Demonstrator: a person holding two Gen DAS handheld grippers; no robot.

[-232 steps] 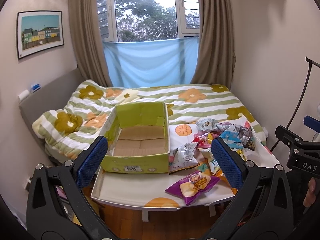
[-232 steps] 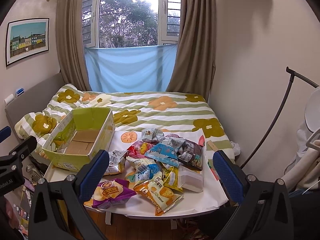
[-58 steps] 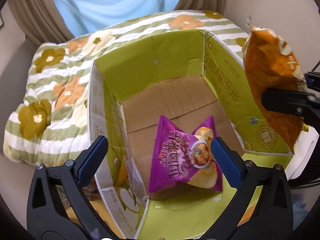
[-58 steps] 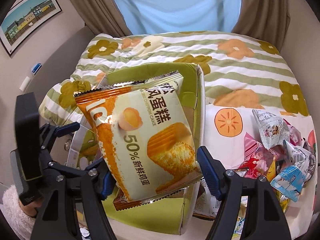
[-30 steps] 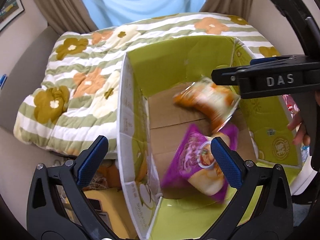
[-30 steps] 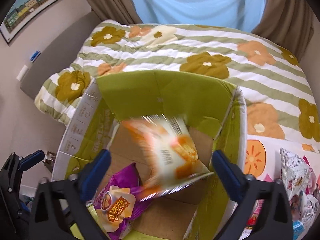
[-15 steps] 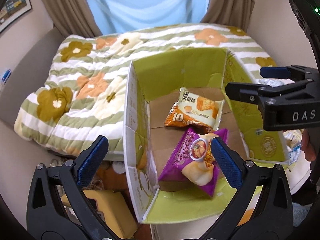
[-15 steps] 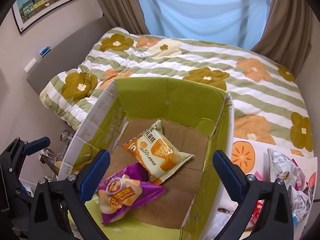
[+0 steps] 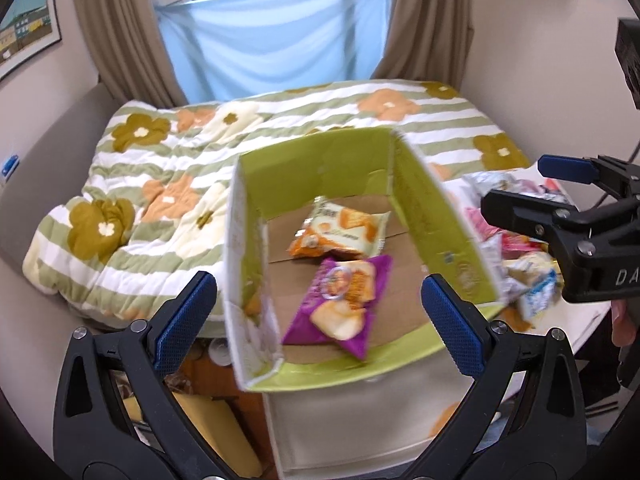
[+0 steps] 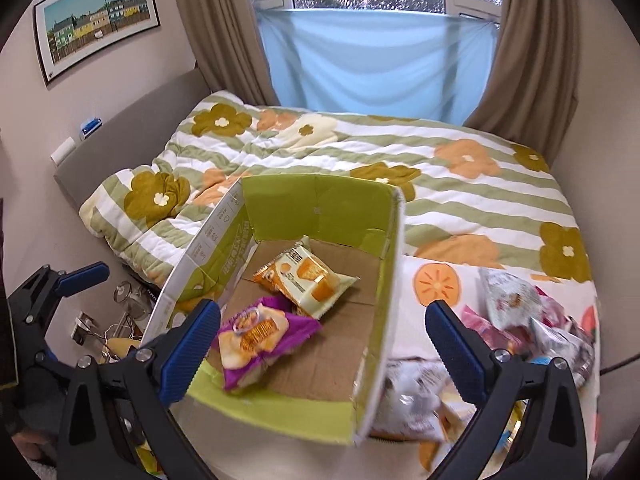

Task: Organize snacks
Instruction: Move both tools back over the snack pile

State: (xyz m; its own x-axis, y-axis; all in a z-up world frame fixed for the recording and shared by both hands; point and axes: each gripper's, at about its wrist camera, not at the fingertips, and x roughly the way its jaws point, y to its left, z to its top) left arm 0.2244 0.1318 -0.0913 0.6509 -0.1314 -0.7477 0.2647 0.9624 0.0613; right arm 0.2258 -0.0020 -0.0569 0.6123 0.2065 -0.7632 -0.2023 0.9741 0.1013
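Note:
A green cardboard box [image 9: 436,216] [image 10: 320,196] stands open on a low white table [image 9: 348,424]. Inside lie a purple snack bag [image 9: 340,300] [image 10: 260,336] and, behind it, an orange-and-cream cake bag [image 9: 340,228] [image 10: 304,276]. A pile of several loose snack packets [image 9: 516,248] [image 10: 532,320] lies on the table right of the box. My left gripper [image 9: 318,312] is open and empty above the box's near end. My right gripper [image 10: 322,336] is open and empty over the box's right wall; it also shows in the left wrist view [image 9: 560,196].
A bed with a striped flower quilt [image 9: 168,184] [image 10: 460,168] lies behind and left of the box. A window with blue cloth [image 10: 376,64] and curtains are at the back. Clutter sits on the floor [image 10: 120,320] left of the table.
The orange cake bag has dropped from my right gripper and now lies in the box behind the purple bag. Both grippers have drawn back and up; the right one has shifted right.

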